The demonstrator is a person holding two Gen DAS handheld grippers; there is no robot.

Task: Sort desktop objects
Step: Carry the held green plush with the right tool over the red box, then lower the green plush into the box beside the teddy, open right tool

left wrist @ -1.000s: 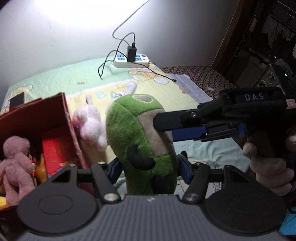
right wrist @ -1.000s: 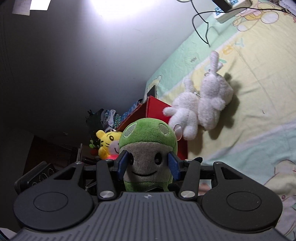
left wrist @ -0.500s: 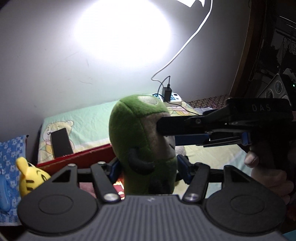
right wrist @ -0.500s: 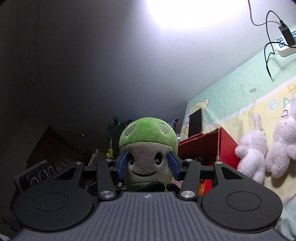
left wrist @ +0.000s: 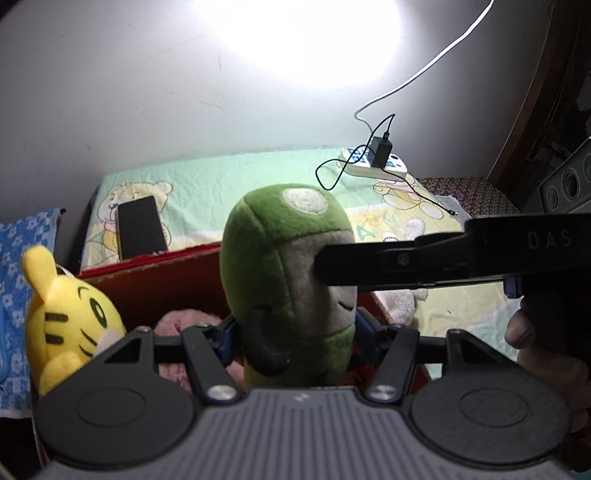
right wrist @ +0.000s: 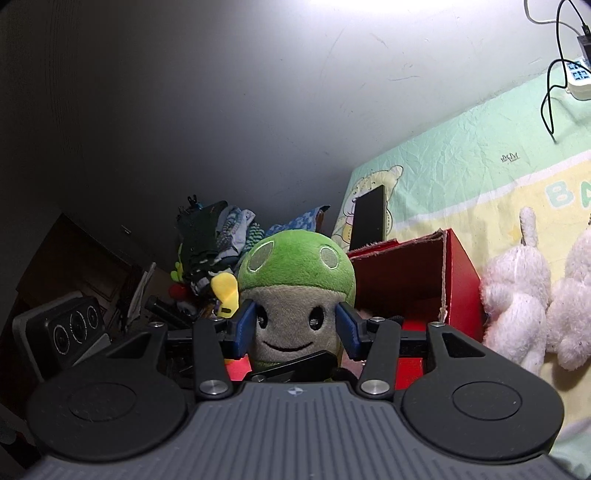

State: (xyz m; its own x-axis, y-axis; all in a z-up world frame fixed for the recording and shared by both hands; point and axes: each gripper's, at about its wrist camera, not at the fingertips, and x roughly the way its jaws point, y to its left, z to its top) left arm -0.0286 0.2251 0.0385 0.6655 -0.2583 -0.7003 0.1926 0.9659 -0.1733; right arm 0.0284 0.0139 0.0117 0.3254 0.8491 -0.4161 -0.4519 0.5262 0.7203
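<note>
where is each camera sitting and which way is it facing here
Left wrist: on the left gripper, facing the wall; its blue pads squeeze the green mushroom plush toy over the red cardboard box; right gripper's arm and hand show.
Right wrist: on the right gripper, facing the toy's smiling face, pads at its cheeks.
Shared: toy, box, black phone.

A bright lamp glare (left wrist: 295, 33) washes over a plain pale wall (left wrist: 110, 92) marked with faint scuffs, fading to deep shadow on the far left in the right wrist view. Below it, a pastel green and yellow cartoon-bear sheet (left wrist: 221, 177) covers the desk. Dark wooden furniture (left wrist: 532, 92) rises at right; a heap of clothes (right wrist: 210, 236) sits in the dim corner
</note>
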